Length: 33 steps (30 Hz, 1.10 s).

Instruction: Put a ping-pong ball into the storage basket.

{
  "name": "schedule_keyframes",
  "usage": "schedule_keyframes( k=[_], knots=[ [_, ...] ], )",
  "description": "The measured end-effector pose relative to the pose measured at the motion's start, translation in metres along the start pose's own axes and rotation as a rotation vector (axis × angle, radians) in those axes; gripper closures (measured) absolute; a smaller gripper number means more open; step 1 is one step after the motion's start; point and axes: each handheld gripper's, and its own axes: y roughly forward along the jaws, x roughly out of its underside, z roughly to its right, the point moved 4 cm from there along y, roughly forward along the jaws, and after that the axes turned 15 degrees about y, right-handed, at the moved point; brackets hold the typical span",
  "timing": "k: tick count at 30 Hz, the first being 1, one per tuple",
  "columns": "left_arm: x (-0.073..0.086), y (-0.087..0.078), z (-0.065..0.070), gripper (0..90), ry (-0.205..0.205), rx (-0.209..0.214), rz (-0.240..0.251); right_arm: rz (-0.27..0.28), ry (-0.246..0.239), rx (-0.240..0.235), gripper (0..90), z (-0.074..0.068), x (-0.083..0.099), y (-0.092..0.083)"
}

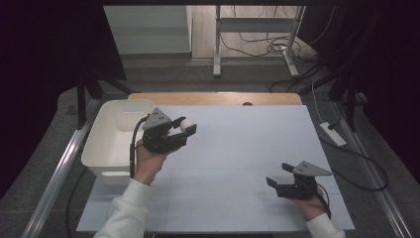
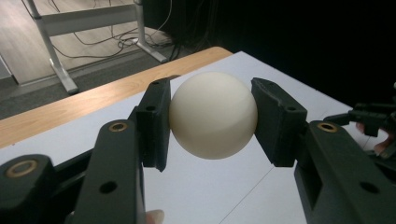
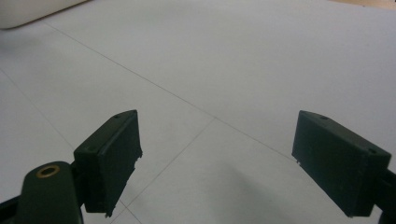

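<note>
Ball (image 2: 212, 114) clamped in left gripper (image 1: 182, 130) | bin (image 1: 101, 148) just beside, probably untouched | right gripper (image 3: 217, 163) agape over mat (image 1: 237, 148)

Left hand-held gripper (image 1: 185, 128) clamping white ball (image 1: 186, 124) beside white bin (image 1: 106, 148), right hand-held gripper (image 1: 278, 175) apart, jaws spread

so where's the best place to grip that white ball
Across its widest middle, one pad on each opposite side, as the left gripper does now. The white ball is smooth and round, so a grip off its equator would likely let it slip out.
</note>
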Motion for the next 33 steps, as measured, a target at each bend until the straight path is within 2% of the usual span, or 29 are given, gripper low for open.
schedule_keyframes(
  k=[10,24,33],
  knots=[
    [-0.003,-0.006,-0.013,50.6,0.004,-0.048,-0.01,-0.002,0.0,0.002,15.2,0.0,0.0,0.0],
    [0.001,-0.016,-0.03,50.6,-0.021,-0.106,-0.011,-0.001,0.0,0.004,15.2,0.0,0.0,0.0],
    [0.006,-0.021,-0.047,50.6,-0.04,-0.151,-0.028,-0.002,0.0,0.004,15.2,0.0,0.0,0.0]
  ],
)
